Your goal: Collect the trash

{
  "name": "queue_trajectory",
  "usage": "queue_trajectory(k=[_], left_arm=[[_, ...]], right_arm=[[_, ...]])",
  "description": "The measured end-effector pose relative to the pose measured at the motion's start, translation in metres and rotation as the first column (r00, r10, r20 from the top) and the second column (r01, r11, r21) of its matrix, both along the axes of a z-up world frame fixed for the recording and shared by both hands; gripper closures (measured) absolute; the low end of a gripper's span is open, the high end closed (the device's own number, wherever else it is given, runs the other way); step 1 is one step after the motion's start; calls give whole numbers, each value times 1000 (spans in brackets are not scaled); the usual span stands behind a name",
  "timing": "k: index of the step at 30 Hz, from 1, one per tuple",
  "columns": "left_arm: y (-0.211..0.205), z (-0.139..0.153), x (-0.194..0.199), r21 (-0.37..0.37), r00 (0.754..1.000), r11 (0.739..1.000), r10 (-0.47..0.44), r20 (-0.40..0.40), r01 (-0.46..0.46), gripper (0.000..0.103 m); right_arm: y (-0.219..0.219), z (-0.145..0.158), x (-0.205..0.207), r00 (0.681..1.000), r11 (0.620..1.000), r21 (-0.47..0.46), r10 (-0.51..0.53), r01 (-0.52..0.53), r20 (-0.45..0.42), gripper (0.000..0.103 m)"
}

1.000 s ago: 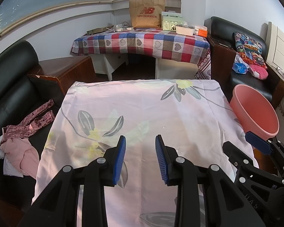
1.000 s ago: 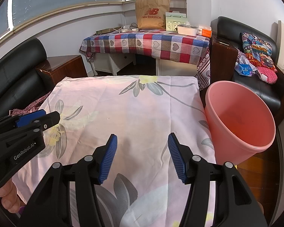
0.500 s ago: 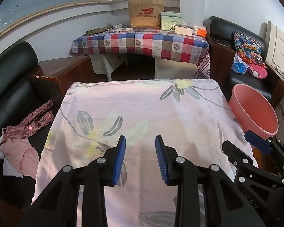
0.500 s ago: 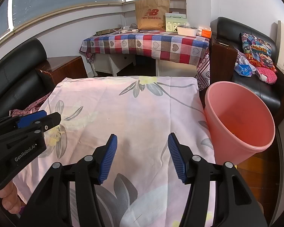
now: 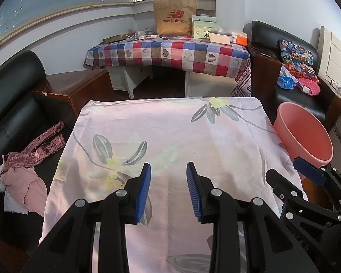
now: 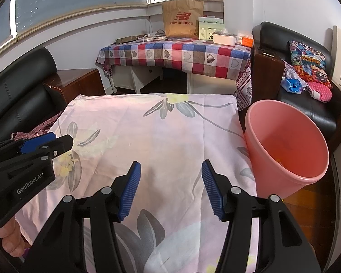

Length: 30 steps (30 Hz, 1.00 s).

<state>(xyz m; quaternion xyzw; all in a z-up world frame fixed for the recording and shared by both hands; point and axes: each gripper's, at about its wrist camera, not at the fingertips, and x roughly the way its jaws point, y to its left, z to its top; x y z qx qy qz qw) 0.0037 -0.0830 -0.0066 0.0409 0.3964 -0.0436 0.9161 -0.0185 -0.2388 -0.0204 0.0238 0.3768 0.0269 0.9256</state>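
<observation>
A pink bin point(image 6: 286, 145) stands off the right edge of the table with the pale floral cloth point(image 6: 147, 136); it also shows in the left wrist view point(image 5: 303, 137). Something small and yellowish lies at the bin's bottom. My left gripper point(image 5: 168, 190) is open and empty over the near part of the cloth point(image 5: 170, 132). My right gripper point(image 6: 169, 190) is open and empty, just left of the bin. A tiny white speck point(image 5: 194, 153) lies on the cloth. Each gripper sees the other at its frame edge.
A black sofa point(image 5: 9, 113) with pink clothes point(image 5: 22, 175) runs along the left. A checkered-cloth desk point(image 5: 168, 52) with a paper bag point(image 5: 174, 16) and boxes stands behind. A black armchair point(image 6: 307, 95) with colourful items stands at the right.
</observation>
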Motion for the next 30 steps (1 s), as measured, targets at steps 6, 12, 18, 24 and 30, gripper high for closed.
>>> queue_trajectory(k=[6,12,18,24,30], left_arm=[[-1,1,0,0,1000,1000,0,2,0,71],[-5,8,0,-1,1000,1000,-3,10,3,71],[-2,13,-3,-7,1000,1000,8,21,-8,71],[4,15,-6,-14,999,1000,24,38,-24,71],[7,15,-9,-18,998,999,32,46,-31,71]], right_arm=[[0,2,0,1000,1000,0,0,0,4,47],[1,5,-1,1000,1000,4,2,-2,17,47],[2,11,-5,999,1000,18,8,-9,44,47],[4,16,-9,996,998,48,23,-27,88,47],[3,22,-13,993,998,49,27,-33,117,47]])
